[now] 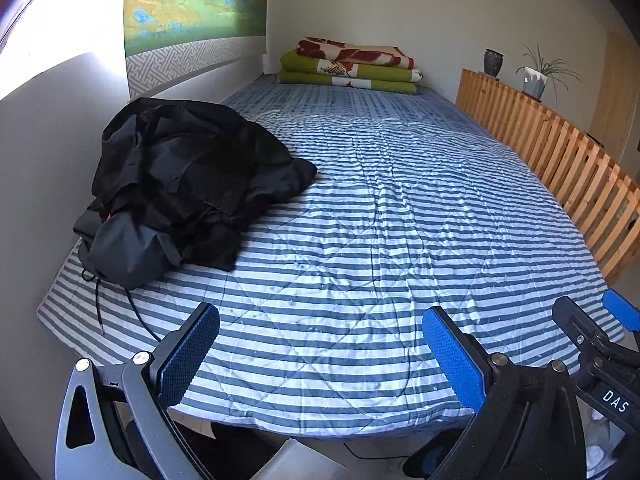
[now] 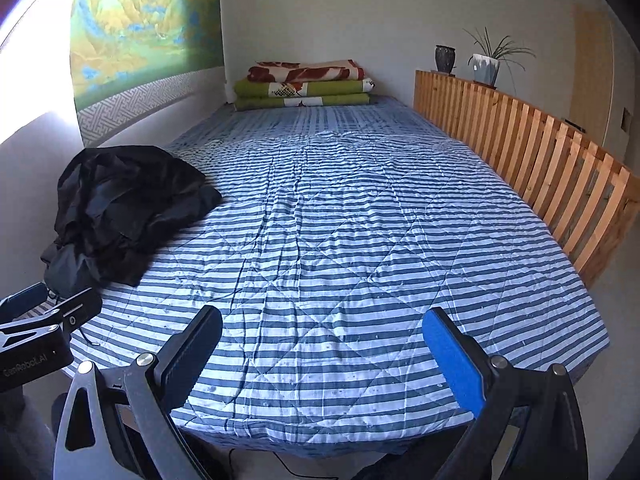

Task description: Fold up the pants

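- Lying in a crumpled heap, the black pants (image 1: 188, 184) sat on the left side of the bed (image 1: 380, 240), close against the wall, not yet folded or spread out.
- A thin black drawstring (image 1: 98, 304) trailed from the heap toward the near edge of the mattress.
- The left gripper (image 1: 320, 356) hovered over the near end of the bed with its blue-padded fingers (image 1: 456, 364) spread wide — nothing between them but striped quilt.
- The right gripper (image 2: 322, 354) hung in the same way, jaws fully apart and empty, aimed down the length of the bed; the pants (image 2: 120, 212) appeared off to its left, well apart from its fingers (image 2: 454, 364).
- From the right wrist view, part of the left gripper showed at the lower left edge, near the pants but not touching them.
- The blue-and-white striped quilt (image 2: 340, 240) covered the mattress, wrinkled along its diagonal stitching.
- At the far end lay a stack of folded blankets (image 1: 352, 66) — green ones under a red-patterned one.
- A slatted wooden rail (image 1: 560, 152) ran along the right side of the bed, with a dark vase (image 1: 493, 62) and a potted plant (image 1: 536, 76) standing on top of it.
- A landscape hanging (image 2: 144, 32) covered the wall on the left.
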`<state>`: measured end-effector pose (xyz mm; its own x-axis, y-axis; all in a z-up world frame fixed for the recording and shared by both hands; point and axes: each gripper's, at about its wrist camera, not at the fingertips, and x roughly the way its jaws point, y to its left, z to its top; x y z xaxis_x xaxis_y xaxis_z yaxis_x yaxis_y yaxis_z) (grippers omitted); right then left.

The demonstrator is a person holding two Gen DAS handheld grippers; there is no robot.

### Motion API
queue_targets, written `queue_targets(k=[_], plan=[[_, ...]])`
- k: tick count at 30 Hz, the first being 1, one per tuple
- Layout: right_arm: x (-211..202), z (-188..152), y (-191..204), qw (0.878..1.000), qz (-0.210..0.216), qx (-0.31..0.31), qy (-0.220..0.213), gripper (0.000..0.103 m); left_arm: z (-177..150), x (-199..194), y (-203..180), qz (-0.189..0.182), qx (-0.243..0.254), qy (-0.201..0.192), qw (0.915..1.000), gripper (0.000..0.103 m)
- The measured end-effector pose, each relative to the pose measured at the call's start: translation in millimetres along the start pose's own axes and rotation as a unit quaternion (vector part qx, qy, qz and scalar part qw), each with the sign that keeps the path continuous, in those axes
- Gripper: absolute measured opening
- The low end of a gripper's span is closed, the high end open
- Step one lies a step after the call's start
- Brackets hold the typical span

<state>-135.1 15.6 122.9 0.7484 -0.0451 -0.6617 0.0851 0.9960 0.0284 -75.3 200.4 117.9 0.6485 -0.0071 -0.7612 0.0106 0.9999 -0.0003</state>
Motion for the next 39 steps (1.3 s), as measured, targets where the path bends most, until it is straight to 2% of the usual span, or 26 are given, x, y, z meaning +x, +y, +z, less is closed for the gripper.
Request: queue_targets(k=[10,18,26,30,39], plan=[[4,3,-1,1.0,0.001,0.013,0.009,0.099,1,-4,7,0.005,-0.006,-0.002,1.0,0.103],[4,2,6,1.0,-0.023,-0.012,0.002,0.099,2,0,6,0.004,0.001,0.004,1.0,0.103],[14,-1,4,0.999,-0.043,-0.012,0.008,0.099,-1,6,0,0.002,0.005,0.009,0.9999,0.103],[19,-2,5,0.999,-0.024,-0.022,0.02,0.099,0,10,1,0.003,0.002,0.01,0.9999,0.103],[23,-4,9,0.999,-0.027,-0.019,0.005,0.099,-2,20,1,-0.002,0.004,0.017,0.9998,0.103]])
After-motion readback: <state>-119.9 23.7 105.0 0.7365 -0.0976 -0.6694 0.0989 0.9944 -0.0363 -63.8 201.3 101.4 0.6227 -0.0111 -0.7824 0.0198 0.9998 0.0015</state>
